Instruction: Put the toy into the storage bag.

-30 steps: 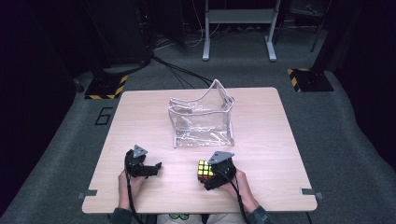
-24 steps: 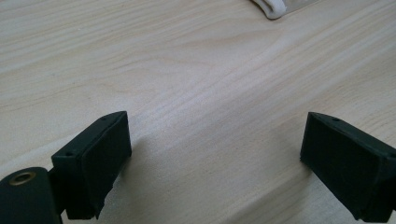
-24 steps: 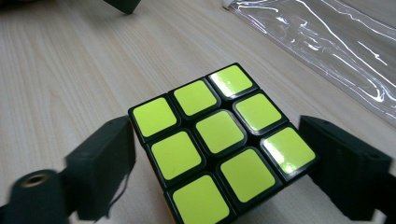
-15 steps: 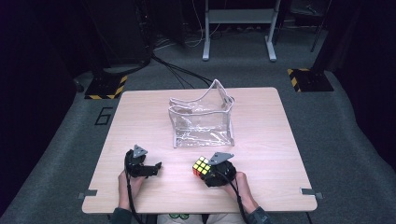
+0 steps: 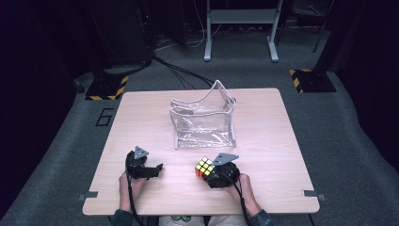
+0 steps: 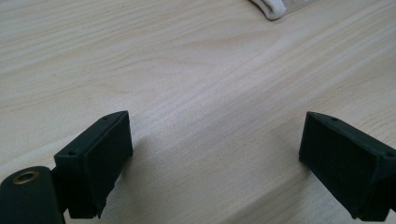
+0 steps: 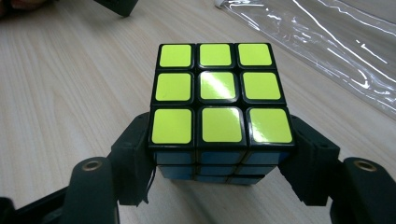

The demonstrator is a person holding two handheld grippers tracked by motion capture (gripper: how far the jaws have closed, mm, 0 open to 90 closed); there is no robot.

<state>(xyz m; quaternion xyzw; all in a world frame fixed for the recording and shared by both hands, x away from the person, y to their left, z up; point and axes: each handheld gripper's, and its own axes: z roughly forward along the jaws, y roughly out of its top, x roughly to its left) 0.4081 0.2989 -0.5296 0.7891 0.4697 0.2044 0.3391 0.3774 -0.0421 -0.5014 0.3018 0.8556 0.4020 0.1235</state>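
Observation:
A Rubik's cube (image 5: 204, 166) rests on the wooden table (image 5: 263, 132) near its front edge, yellow face up (image 7: 219, 88). My right gripper (image 5: 208, 171) has just been closing on it. The two black pads now press on the cube's lower sides, so the gripper (image 7: 219, 168) is shut on the cube. To the left, my left gripper (image 5: 154, 169) lies low over bare wood. Its jaws (image 6: 215, 154) stand wide apart with nothing between them. A clear plastic pouch (image 5: 203, 123) stands upright behind both grippers, its mouth open at the top.
The pouch's glossy wall (image 7: 327, 42) lies just beyond the cube in the right gripper view, and its white corner (image 6: 273, 9) shows in the left gripper view. Black stands and cables (image 5: 174, 70) sit on the grey floor beyond the table.
The right gripper's jaws have closed in against the cube's sides. Both hands and the pouch have kept their places.

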